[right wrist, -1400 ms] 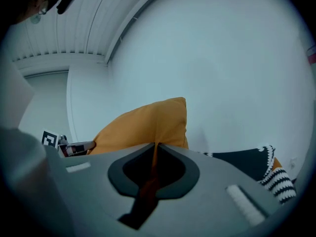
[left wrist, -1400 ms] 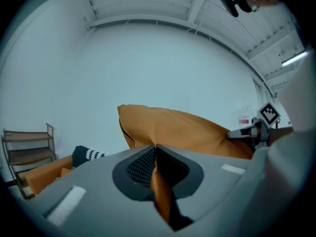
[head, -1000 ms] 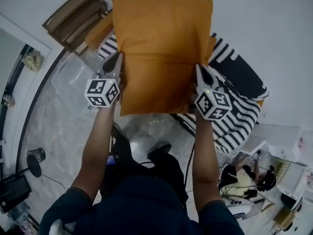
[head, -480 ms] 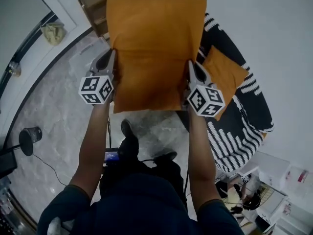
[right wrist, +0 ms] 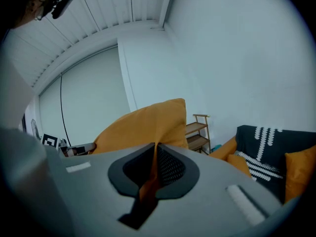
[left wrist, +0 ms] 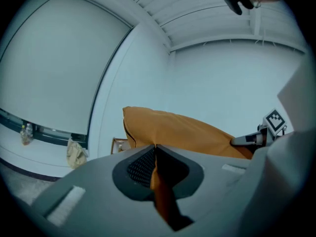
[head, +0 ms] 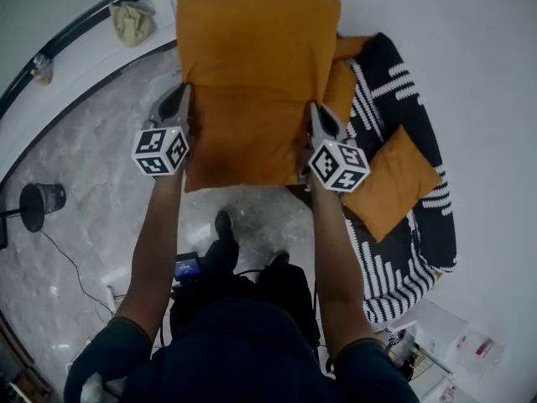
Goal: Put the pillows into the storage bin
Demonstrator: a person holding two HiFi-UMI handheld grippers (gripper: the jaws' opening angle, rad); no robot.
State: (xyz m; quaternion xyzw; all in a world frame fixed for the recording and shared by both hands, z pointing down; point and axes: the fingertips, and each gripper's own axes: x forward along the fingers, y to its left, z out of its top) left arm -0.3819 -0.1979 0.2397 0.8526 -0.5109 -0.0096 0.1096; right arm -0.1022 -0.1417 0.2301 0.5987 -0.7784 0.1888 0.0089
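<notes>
Orange fabric fills the middle: a large square orange pillow (head: 252, 74) is held up between two tongs, over the grey marble floor (head: 84, 217).

At far left a crumpled beige cloth (head: 132, 22) lies on the white ledge under the window. The left tongs (head: 184, 99) are pinched tight on the pillow's left edge, a fold of orange cloth caught between the jaws. The pillow spreads out in front of the person, clear of the floor. The right tongs (head: 313, 114) are clamped on its right edge in the same way. A wooden shelf unit (right wrist: 198, 131) stands by the wall beyond the pillow. To the right, a black-and-white striped sofa (head: 411, 124) carries two smaller orange pillows, one (head: 340, 86) partly hidden behind the held pillow and one (head: 390, 183) lying further along.
</notes>
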